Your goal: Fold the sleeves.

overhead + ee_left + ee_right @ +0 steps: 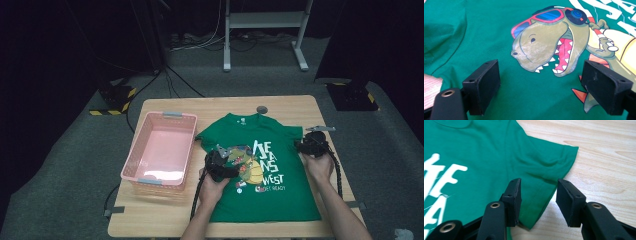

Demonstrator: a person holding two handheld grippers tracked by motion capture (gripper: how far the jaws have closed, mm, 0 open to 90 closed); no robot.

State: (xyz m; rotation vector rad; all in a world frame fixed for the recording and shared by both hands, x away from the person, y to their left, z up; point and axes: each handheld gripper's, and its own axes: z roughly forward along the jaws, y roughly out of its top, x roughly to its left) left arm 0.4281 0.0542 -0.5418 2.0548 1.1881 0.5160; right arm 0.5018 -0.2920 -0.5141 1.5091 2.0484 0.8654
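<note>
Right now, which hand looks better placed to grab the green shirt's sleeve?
The right gripper: its fingers straddle the sleeve hem of the shirt. The left gripper hovers open over the dinosaur print.

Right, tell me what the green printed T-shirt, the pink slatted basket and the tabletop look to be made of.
Green printed T-shirt: soft knit fabric, probably cotton; fine weave and creases, matte, slightly cracked dinosaur print.
Pink slatted basket: moulded plastic, faintly glossy, thin ribbed walls.
Light wooden tabletop: wood or wood-look laminate; visible grain, smooth finish.
</note>
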